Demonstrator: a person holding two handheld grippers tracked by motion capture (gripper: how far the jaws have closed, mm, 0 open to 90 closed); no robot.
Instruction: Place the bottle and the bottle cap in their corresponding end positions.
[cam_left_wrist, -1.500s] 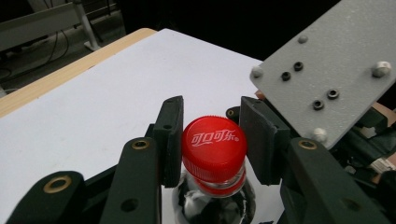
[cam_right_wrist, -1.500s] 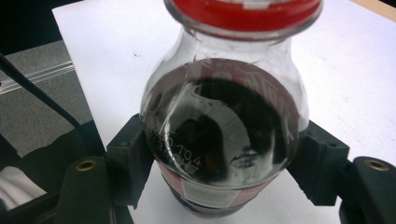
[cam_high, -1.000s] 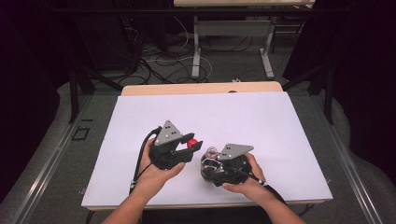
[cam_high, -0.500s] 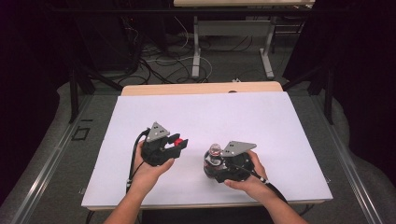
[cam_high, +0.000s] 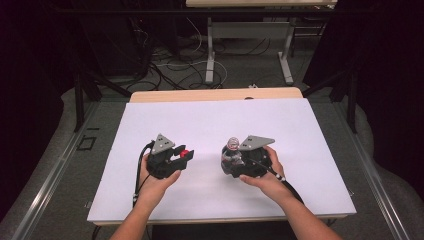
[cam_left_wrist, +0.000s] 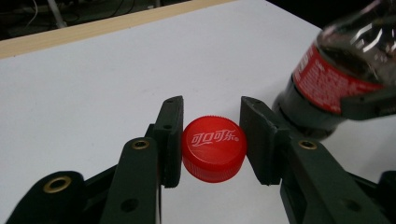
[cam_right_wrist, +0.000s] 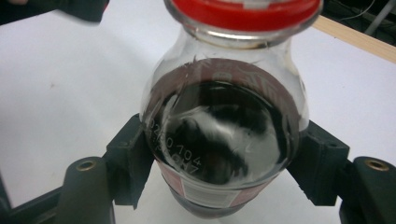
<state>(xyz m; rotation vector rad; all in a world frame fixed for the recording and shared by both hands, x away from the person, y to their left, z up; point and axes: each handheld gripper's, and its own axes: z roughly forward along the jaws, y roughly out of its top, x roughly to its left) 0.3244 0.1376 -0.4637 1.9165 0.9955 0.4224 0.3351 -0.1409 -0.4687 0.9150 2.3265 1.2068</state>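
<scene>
Lowered leftward, left hand-held gripper (cam_left_wrist: 212, 140) clamps cap (cam_left_wrist: 214, 148); right (cam_right_wrist: 219, 172) grips bottle (cam_right_wrist: 224, 140), top cropped.

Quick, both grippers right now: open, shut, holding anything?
Left gripper: shut on the red bottle cap, held off the bottle.
Right gripper: shut on the cola bottle, jaws clamped around its body.
</scene>
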